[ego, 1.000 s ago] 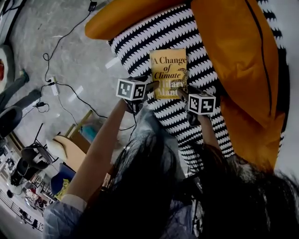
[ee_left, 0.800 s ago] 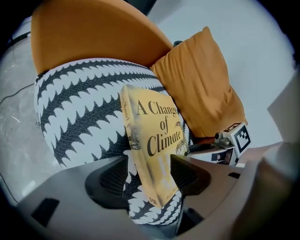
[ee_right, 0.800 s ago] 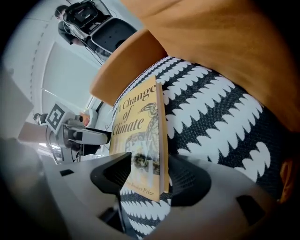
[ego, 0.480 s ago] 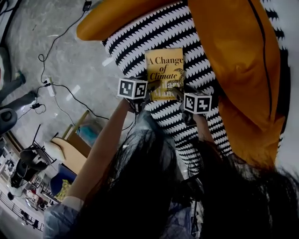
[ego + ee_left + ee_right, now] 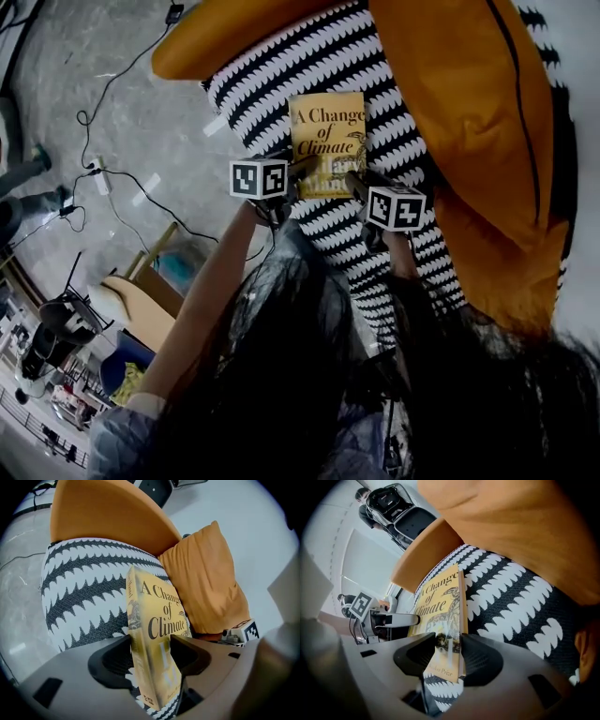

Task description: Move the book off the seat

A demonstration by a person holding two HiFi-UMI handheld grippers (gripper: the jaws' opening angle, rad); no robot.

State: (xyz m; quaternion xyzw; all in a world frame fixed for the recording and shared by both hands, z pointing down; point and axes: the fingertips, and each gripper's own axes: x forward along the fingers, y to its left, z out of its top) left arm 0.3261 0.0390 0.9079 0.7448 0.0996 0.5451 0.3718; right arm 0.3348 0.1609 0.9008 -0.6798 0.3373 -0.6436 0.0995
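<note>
A person leans over an orange chair (image 5: 234, 33) where the yellow book (image 5: 326, 141) lies on the black-and-white patterned seat (image 5: 281, 80), an orange cushion (image 5: 469, 112) at its 3 o'clock. The 2 tools meet the book's near end. The left tool (image 5: 302, 172), reaching in from 7 o'clock, is clamped on the spine-side corner, both pads against the covers. The right tool (image 5: 360, 185), coming from 5 o'clock, has just been closing, and its pads now appear to press on the book's opposite corner.

The step in hand looks like the grasp itself, with the book not yet clear of the seat. The next move likely calls for a firm hold from both tools, then an even lift of the 2 corners together, so the book neither twists nor slips, before carrying it away from the chair.
</note>
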